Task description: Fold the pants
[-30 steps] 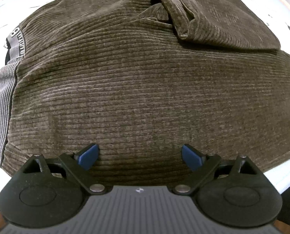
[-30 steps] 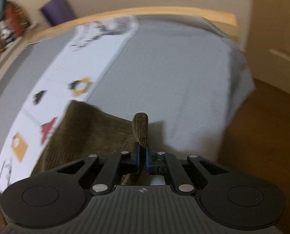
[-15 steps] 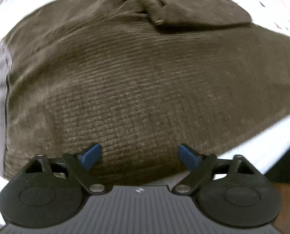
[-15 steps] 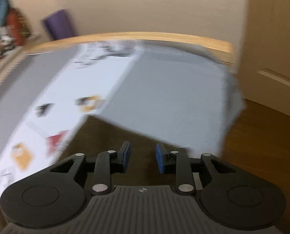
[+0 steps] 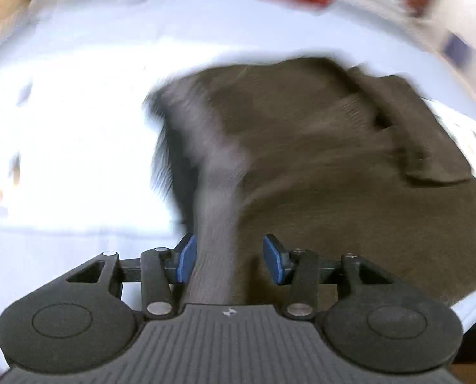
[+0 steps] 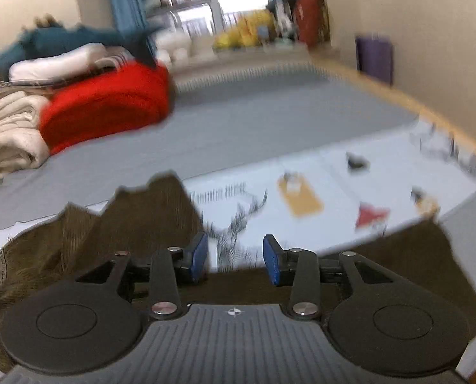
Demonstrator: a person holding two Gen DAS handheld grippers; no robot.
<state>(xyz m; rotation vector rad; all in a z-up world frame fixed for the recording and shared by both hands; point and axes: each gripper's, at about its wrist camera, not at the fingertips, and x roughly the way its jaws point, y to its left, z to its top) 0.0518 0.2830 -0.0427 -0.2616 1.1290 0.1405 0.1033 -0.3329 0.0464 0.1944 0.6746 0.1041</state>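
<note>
On the bed [image 6: 270,121], brown corduroy pants [image 5: 334,176] lie at two o'clock. The left gripper [image 5: 226,257], jaws apart and closing, straddles the grey waistband [image 5: 218,192] to lift it; the right gripper [image 6: 234,257] has just opened, empty.

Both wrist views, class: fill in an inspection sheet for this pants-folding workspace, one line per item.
Surface: bed with grey cover; a white patterned sheet lies under the work.
Job's things: brown corduroy pants lie on the sheet, blurred, grey waistband nearest the left gripper.
Clutter: red bundle and cream folded laundry at the far end.
Grippers: left gripper jaws have just been closing, waistband between them, not visibly pinched; right gripper jaws have just been opening, nothing between them.
Cables: nothing seen.
Surroundings: blue curtain, purple object, wood floor.
</note>
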